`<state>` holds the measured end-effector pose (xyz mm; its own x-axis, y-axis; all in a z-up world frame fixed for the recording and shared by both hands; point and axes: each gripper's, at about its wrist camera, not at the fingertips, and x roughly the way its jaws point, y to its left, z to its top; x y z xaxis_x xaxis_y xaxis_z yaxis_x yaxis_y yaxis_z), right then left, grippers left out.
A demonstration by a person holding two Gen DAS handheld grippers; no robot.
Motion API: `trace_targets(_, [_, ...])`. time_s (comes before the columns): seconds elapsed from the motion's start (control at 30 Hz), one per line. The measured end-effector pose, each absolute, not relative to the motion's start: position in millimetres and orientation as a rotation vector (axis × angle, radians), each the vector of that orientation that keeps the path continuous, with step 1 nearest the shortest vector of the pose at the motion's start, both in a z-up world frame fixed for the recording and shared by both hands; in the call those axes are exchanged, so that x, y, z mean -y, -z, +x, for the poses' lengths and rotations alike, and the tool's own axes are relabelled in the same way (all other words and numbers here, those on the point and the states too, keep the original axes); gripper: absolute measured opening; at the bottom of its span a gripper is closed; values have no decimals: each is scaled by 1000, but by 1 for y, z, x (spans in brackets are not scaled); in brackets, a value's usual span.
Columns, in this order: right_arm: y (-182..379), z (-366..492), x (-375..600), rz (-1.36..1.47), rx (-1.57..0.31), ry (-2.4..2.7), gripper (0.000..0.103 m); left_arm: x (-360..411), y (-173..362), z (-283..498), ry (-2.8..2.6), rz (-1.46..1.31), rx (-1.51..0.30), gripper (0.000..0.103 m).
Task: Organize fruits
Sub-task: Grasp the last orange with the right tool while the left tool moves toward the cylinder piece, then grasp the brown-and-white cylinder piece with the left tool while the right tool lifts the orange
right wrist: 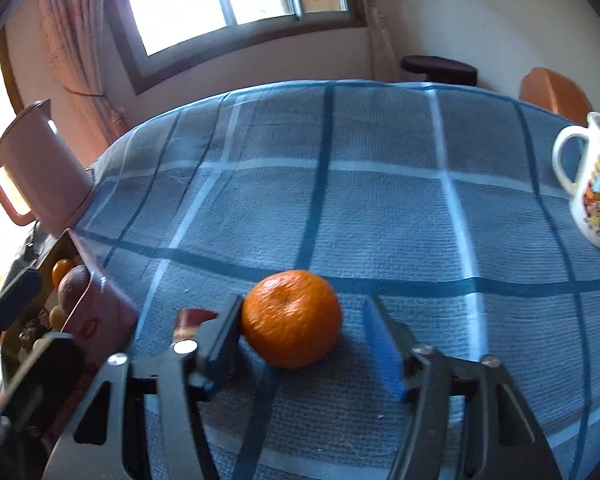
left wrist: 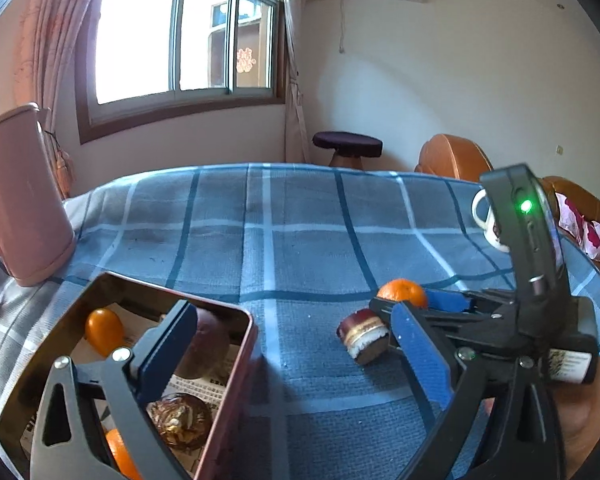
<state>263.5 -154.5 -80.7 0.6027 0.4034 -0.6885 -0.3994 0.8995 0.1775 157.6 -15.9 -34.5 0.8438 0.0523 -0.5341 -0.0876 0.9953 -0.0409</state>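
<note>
Orange and round, the dimpled mandarin (right wrist: 291, 318) sits on the blue checked cloth of the worktop (right wrist: 380, 208), right between the 2 fingers of the right tongs (right wrist: 306, 344). Those tongs stand apart around it: the black left finger (right wrist: 224, 330) looks to be touching or just beside the fruit's side, while the blue-padded right finger (right wrist: 382, 350) is clear of it with cloth showing in the gap. Nothing is clamped yet. The fruit has no real long axis; its stem dimple faces up and slightly toward the camera, so a squeeze across its middle looks workable.

The left tongs (left wrist: 292, 364) are spread wide and empty, one finger hanging over the rectangular reddish metal tin (left wrist: 236, 364), which already holds a small orange fruit (left wrist: 103, 330), a dark purple-brown round fruit (left wrist: 210, 340) and a gold-foil wrapped sweet (left wrist: 180, 420). The tin lies well to the left of the mandarin, so the right hand is plainly nearer. A small red-and-gold cylindrical trinket (left wrist: 365, 336) lies just beside the right tongs' left finger and could get nudged.
</note>
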Motion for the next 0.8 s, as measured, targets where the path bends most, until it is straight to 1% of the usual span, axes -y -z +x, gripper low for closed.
trace_targets(0.03, [81,262,155,3,-799,-473,49,15,34,158,-69,-75,-563,100])
trace_targets(0.07, [81,260,155,-1,-797,-477,49,14,34,158,-67,-82,-566,100])
trace_targets(0.3, [76,248,181,-36,-749,-395,48,25,36,164,-38,-59,-592,100])
trace_targets(0.4, [74,249,200,-25,-732,-335,48,41,40,174,-6,-16,-623,98])
trace_targets(0.47, [72,248,207,-24,-723,-317,48,48,44,181,4,-1,-649,92])
trace_targets(0.53, [71,246,214,-23,-709,-299,48,51,50,192,25,-3,-696,82])
trace_targets(0.57, [70,246,216,-23,-704,-295,48,53,55,200,37,-9,-734,79])
trace_targets(0.6, [69,245,218,-21,-699,-289,48,52,59,204,42,-14,-758,73])
trace_targets(0.7, [68,244,221,-20,-690,-294,48,57,60,211,47,2,-768,72])
trace_targets(0.77, [68,243,221,-25,-690,-296,48,61,63,216,44,21,-794,66])
trace_targets(0.8, [68,243,221,-26,-690,-297,48,63,65,218,54,24,-809,61])
